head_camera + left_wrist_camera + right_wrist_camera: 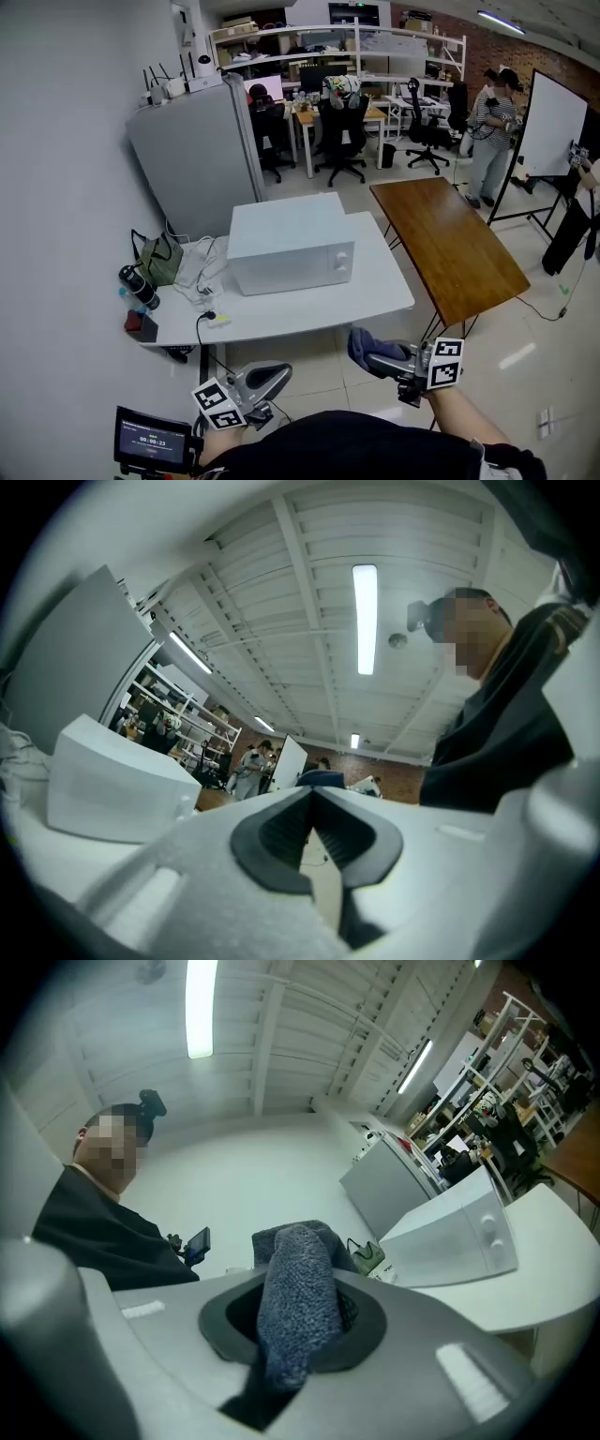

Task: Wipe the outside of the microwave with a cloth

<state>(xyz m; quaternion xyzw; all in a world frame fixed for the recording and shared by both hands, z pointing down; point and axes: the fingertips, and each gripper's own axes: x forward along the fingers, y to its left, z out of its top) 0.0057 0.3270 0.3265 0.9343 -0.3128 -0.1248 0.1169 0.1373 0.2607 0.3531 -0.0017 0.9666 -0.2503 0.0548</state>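
The white microwave (291,244) stands on a white table (375,300), its door and two knobs facing me. Both grippers hang low in front of the table, short of its near edge. My right gripper (367,352) is shut on a blue-grey cloth (360,343); in the right gripper view the cloth (298,1309) fills the gap between the jaws, with the microwave (455,1232) off to the right. My left gripper (272,377) is shut with nothing in it; its own view shows the jaw tips (312,797) touching and the microwave (112,782) at the left.
A green bag (161,259), a dark bottle (139,287) and cables lie on the table's left end. A grey cabinet (197,159) stands behind it, a brown table (450,239) to the right. A person (487,131) stands by a whiteboard (551,127). A small screen (150,441) sits bottom left.
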